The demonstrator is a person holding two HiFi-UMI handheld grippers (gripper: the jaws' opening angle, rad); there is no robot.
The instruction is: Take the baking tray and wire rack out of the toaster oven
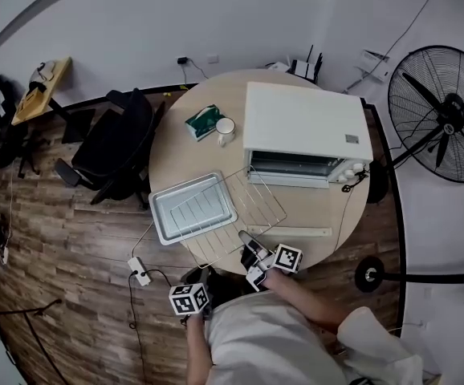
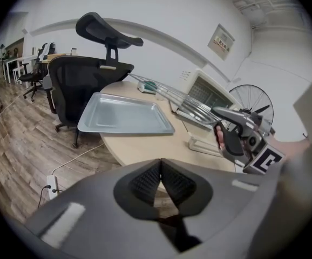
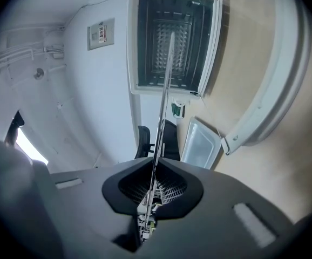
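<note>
The white toaster oven stands on the round wooden table with its door folded down; its cavity looks hollow. The silver baking tray lies flat on the table to the oven's left, near the table's edge. My right gripper is shut on the near edge of the wire rack. The rack hangs out in front of the oven, partly over the tray, and shows edge-on in the right gripper view. My left gripper is shut with nothing in it, off the table's near edge.
A white mug and a green tissue pack sit on the table behind the tray. A black office chair stands at the table's left, a standing fan at the right. A power strip lies on the wood floor.
</note>
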